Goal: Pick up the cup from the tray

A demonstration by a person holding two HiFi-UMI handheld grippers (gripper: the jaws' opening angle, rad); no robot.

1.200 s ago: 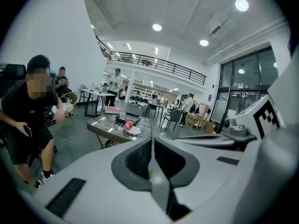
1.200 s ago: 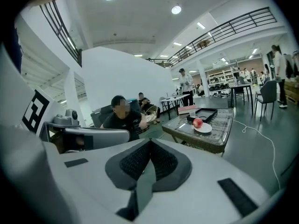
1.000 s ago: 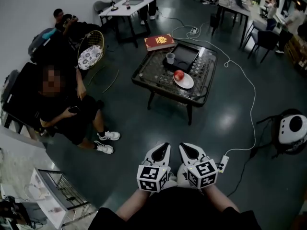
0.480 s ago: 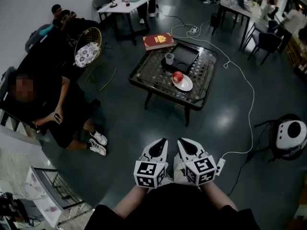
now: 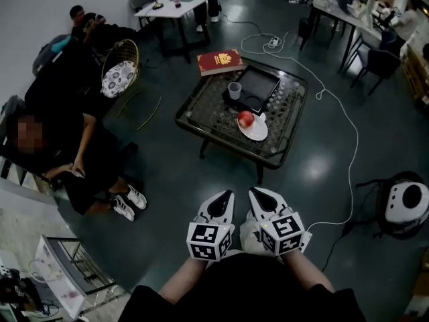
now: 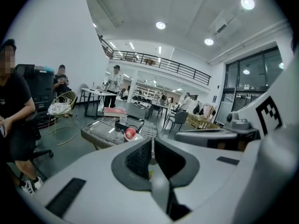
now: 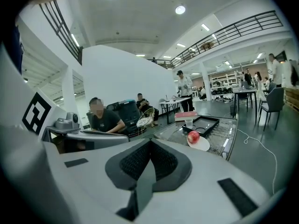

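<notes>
Low glass-topped table (image 5: 201, 109) stood well ahead. Left gripper (image 5: 223, 198), right gripper (image 5: 259, 194) sat closed, empty; approach, then opening before small pale cup (image 5: 234, 90), was needed.

- You have no legible words or numbers here.
- The red book (image 5: 220, 62) bears gold print too small to read.
- Your left gripper (image 5: 225, 198) and right gripper (image 5: 259, 196) carry only black-and-white square markers (image 5: 204, 241).

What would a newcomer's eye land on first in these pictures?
The red apple on its white plate, at the near edge of the low dark table. Behind it a cup stands at the left edge of the black tray. Nearest, the left gripper and right gripper sit side by side, both shut and empty.
</notes>
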